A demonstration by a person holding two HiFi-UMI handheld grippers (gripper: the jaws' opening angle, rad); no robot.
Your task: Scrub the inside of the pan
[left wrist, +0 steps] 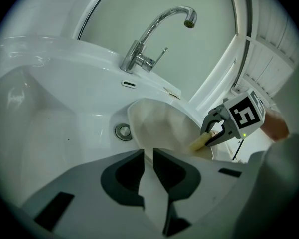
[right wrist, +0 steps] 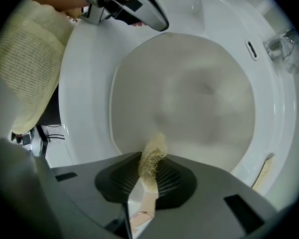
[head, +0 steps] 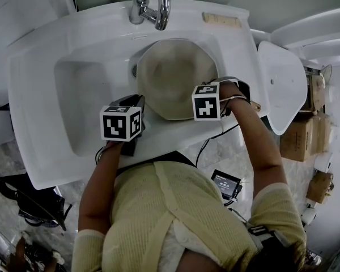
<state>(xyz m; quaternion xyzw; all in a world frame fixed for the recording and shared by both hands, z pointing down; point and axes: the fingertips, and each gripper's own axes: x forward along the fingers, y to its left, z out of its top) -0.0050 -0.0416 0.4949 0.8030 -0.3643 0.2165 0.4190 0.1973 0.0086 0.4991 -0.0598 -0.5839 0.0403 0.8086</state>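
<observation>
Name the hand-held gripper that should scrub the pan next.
Right. The right hand-held gripper is shut on the loofah scrubber, pointing into the pan; the left hand-held gripper clamps the pan by its rim.

Nothing readable anywhere, tbh. Just black-and-white square patterns on the marker cube [head: 121, 123] lower left of centre and the second marker cube [head: 206, 101] right of centre in the head view, no letters or digits. Small screen [head: 225, 183] low in the frame and cardboard boxes [head: 299, 136] at the right edge: too blurry to read.

Pan [head: 175, 78] fills sink [head: 45, 123] right side; faucet [head: 153, 7] overhangs; left side seemingly open.
</observation>
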